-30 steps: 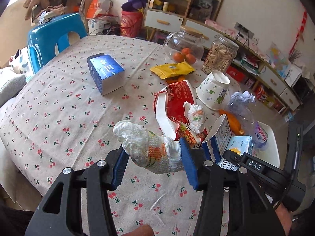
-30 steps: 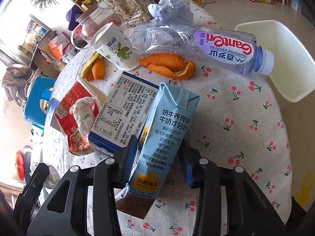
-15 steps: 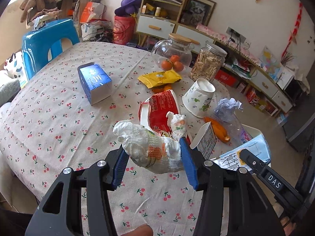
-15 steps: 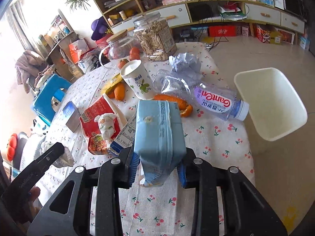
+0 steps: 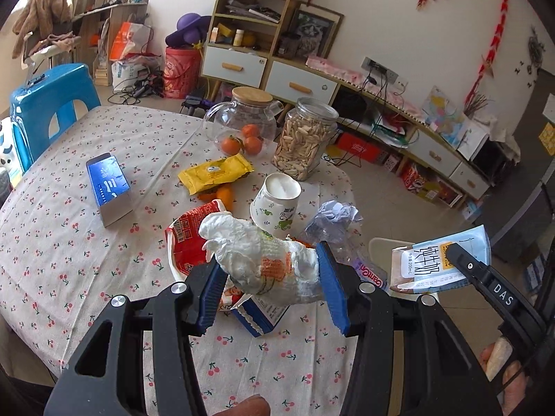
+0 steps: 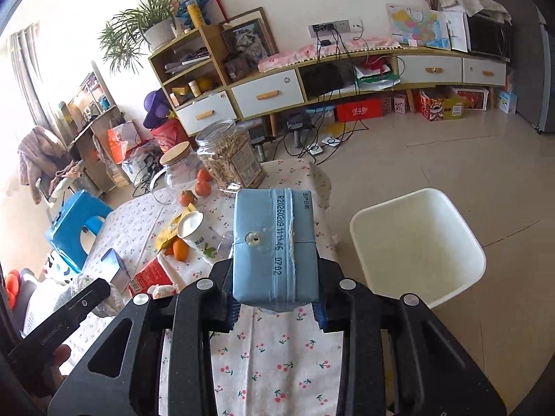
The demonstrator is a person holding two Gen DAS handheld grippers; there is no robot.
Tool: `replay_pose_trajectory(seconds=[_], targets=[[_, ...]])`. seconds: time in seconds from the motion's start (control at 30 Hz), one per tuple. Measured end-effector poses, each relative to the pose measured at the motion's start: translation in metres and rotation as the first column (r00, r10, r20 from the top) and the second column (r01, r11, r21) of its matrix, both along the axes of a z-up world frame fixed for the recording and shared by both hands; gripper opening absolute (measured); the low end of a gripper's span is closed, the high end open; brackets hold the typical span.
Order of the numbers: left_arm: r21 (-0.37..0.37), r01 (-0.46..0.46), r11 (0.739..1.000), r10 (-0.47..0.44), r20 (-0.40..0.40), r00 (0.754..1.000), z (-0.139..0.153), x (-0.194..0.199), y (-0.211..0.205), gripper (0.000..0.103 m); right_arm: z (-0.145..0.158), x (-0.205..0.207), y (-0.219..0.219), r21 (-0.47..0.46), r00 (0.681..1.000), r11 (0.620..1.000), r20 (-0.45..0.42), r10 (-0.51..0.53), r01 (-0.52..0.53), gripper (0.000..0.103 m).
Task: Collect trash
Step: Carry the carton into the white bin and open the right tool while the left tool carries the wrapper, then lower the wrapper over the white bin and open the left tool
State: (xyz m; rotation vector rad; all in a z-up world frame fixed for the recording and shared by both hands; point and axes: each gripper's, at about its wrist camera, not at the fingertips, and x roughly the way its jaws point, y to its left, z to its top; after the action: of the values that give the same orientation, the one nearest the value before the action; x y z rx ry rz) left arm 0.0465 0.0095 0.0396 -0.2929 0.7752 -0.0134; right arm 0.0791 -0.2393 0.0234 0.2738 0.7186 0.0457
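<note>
Both grippers are rising off the table [image 5: 69, 242]: left gripper [image 5: 274, 286] pinching the crumpled wrapper [image 5: 263, 263], right gripper [image 6: 275, 300] clamping the milk carton [image 6: 275, 246]; only the right view is showing the whole white bin [image 6: 419, 242] beside the table's edge.

Our left gripper [image 5: 272, 291] and right gripper [image 6: 275, 293] share black frames, silver screws at six o'clock, blue ribbed pads [image 5: 333, 291].
</note>
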Motion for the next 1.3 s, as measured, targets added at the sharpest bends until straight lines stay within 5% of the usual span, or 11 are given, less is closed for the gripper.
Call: replay_pose_trajectory(seconds=[0.27, 0.47, 0.5, 0.6, 0.73, 1.3], targets=[[-0.014, 0.059, 0.998, -0.060, -0.044, 0.997, -0.010, 0.024, -0.046, 0.050, -0.039, 0.026, -0.072, -0.013, 0.979, 0.981, -0.059, -0.196, 0.195, 0.030], [-0.001, 0.103, 0.995, -0.103, -0.076, 0.992, -0.022, 0.040, -0.085, 0.050, -0.066, 0.051, -0.091, -0.079, 0.964, 0.974, -0.144, -0.222, 0.213, 0.031], [0.002, 0.110, 0.994, -0.110, -0.083, 0.991, -0.025, 0.043, -0.091, 0.050, -0.069, 0.053, -0.093, -0.076, 0.960, 0.974, -0.166, -0.224, 0.214, 0.034], [-0.001, 0.134, 0.991, -0.134, -0.108, 0.985, -0.035, 0.051, -0.110, 0.050, -0.066, 0.048, -0.099, -0.086, 0.954, 0.966, -0.162, -0.254, 0.243, 0.070], [-0.009, 0.169, 0.986, -0.168, -0.139, 0.976, -0.047, 0.060, -0.134, 0.050, -0.058, 0.037, -0.120, -0.070, 0.941, 0.955, -0.164, -0.296, 0.288, 0.085], [0.013, 0.369, 0.929, -0.361, -0.173, 0.916, -0.079, 0.083, -0.247, 0.051, -0.048, -0.005, -0.189, -0.003, 0.886, 0.901, -0.179, -0.428, 0.435, 0.090]])
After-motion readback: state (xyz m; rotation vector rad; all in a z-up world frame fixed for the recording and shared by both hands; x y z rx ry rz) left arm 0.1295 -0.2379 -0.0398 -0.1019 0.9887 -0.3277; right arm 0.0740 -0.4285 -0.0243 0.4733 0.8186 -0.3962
